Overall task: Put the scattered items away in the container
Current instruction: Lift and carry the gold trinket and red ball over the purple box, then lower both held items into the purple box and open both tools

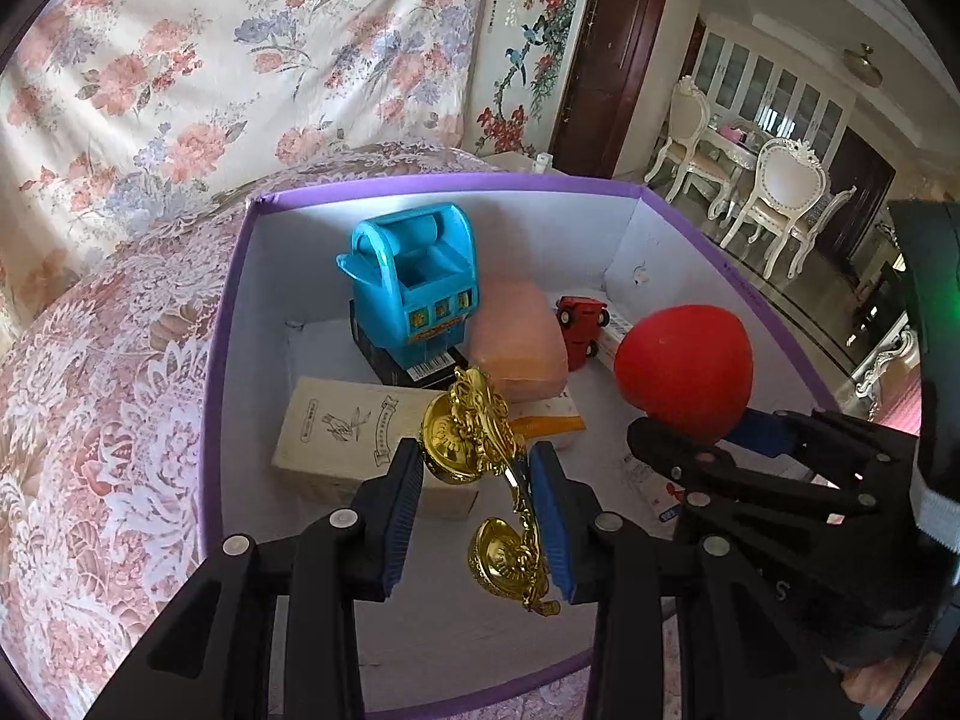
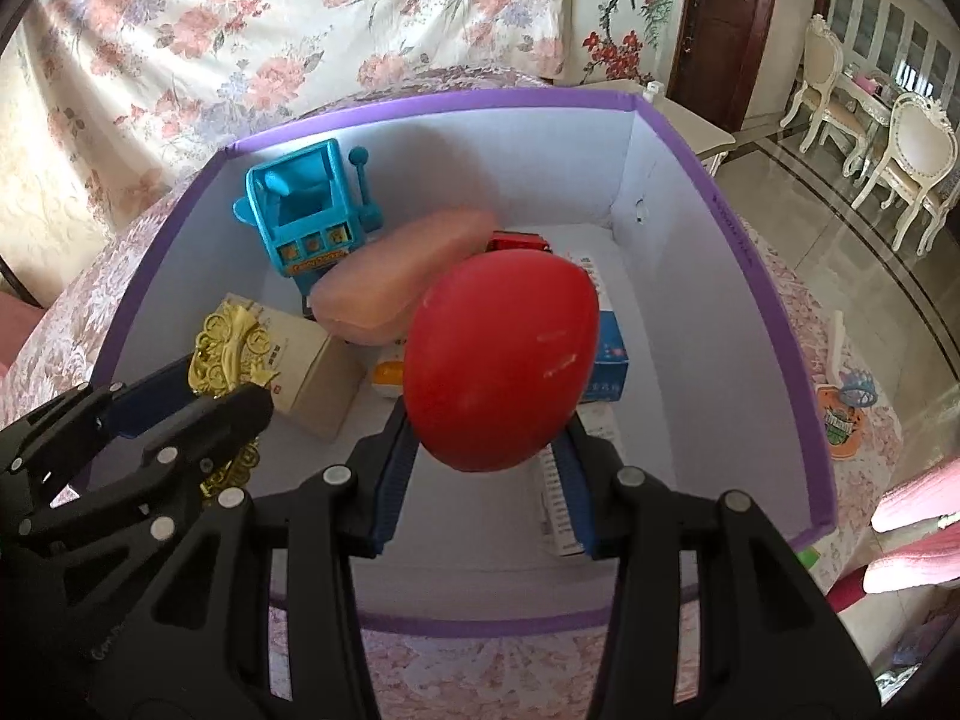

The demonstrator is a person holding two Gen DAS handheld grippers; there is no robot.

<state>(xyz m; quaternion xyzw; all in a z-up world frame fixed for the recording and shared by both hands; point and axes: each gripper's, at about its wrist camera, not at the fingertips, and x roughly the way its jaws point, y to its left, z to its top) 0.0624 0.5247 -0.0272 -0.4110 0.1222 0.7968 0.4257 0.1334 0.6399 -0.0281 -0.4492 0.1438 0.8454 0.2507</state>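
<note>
Left tongs (image 1: 477, 468) clamped, right tongs (image 2: 489, 450) clamped, both angled downward

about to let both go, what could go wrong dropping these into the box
The red egg-shaped toy in the right gripper hangs over the pink soap-like block and small cartons; being round, it may bounce or roll on landing. The gold ornament in the left gripper is thin and ornate, so it could snag a pad or hit the beige box.

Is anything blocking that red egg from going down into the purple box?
No lid or barrier shows. The red egg, held in the right gripper, hangs over the open box. Below it lie a pink block and small cartons, so it would land on them.
</note>
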